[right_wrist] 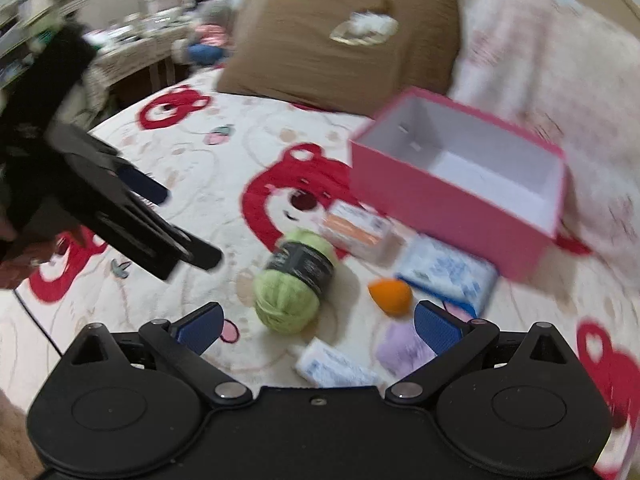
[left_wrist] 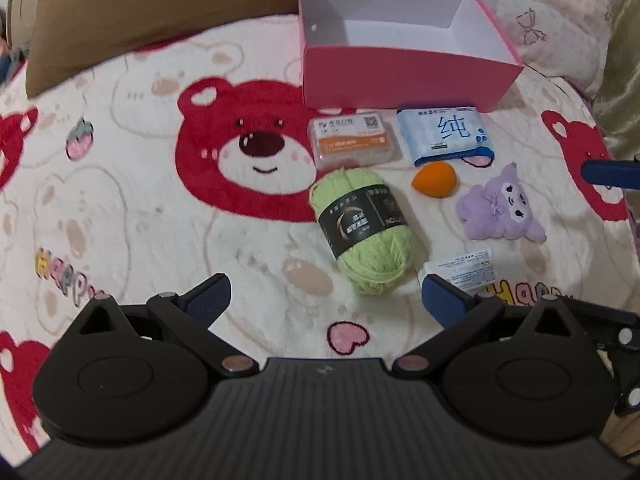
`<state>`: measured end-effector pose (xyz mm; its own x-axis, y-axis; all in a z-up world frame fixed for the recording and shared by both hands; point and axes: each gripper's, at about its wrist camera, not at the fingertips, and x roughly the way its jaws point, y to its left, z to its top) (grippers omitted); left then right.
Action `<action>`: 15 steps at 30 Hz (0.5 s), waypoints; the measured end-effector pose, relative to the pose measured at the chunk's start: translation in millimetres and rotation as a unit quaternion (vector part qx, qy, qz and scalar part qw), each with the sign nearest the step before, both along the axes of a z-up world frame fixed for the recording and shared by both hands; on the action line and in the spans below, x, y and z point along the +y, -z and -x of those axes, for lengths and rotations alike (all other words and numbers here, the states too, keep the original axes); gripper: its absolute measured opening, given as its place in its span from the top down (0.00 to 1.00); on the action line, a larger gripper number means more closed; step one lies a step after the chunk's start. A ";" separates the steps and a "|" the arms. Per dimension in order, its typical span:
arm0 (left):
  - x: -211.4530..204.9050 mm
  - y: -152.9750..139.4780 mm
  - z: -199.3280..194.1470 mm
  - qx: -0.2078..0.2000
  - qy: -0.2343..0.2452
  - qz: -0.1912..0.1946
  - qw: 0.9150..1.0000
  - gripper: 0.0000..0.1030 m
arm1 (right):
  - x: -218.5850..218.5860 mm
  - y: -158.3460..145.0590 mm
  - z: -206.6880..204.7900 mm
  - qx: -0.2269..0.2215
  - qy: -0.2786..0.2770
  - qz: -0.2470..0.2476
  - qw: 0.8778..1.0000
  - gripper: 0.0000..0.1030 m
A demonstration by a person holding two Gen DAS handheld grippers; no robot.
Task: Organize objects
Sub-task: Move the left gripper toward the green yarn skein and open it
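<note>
An open pink box [left_wrist: 404, 76] [right_wrist: 452, 200] with a white, bare inside stands at the back of a bear-print blanket. In front of it lie a clear case with an orange label [left_wrist: 350, 144] [right_wrist: 356, 232], a blue tissue pack [left_wrist: 442, 134] [right_wrist: 448, 272], a green yarn ball [left_wrist: 366, 228] [right_wrist: 294, 284], an orange sponge [left_wrist: 436, 180] [right_wrist: 392, 294], a purple plush [left_wrist: 500, 208] [right_wrist: 404, 346] and a small white packet [left_wrist: 468, 270] [right_wrist: 336, 364]. My left gripper [left_wrist: 326, 300] hangs open just short of the yarn. My right gripper [right_wrist: 318, 326] is open over the white packet.
A brown pillow [left_wrist: 160, 12] [right_wrist: 340, 44] and a pale floral pillow [left_wrist: 552, 20] lie behind the box. The other gripper shows as a dark shape [right_wrist: 120, 208] at the left of the right wrist view. A cluttered desk [right_wrist: 140, 48] stands beyond the bed.
</note>
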<state>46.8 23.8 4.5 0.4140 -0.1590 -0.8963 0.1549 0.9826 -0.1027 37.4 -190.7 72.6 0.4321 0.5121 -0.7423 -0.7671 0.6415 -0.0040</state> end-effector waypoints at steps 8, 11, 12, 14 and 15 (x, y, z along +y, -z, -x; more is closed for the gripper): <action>3.2 10.2 -17.6 -0.019 -0.024 -0.003 1.000 0.00 | 22.3 26.8 -26.7 0.064 -0.026 0.000 0.998 0.00; 0.4 13.6 -24.6 -0.012 -0.022 0.008 1.000 0.00 | 26.1 40.4 -36.2 0.090 -0.021 -0.004 0.996 0.00; -0.4 15.2 -27.3 -0.009 -0.022 0.015 1.000 0.00 | 27.4 44.5 -39.1 0.095 -0.019 -0.006 0.995 0.01; -1.4 17.9 -31.3 -0.004 -0.023 0.027 0.999 0.00 | 29.1 50.0 -44.0 0.105 -0.016 -0.010 0.994 0.01; -1.6 19.6 -34.1 -0.003 -0.024 0.034 0.999 0.00 | 29.8 52.2 -46.7 0.113 -0.017 -0.011 0.993 0.01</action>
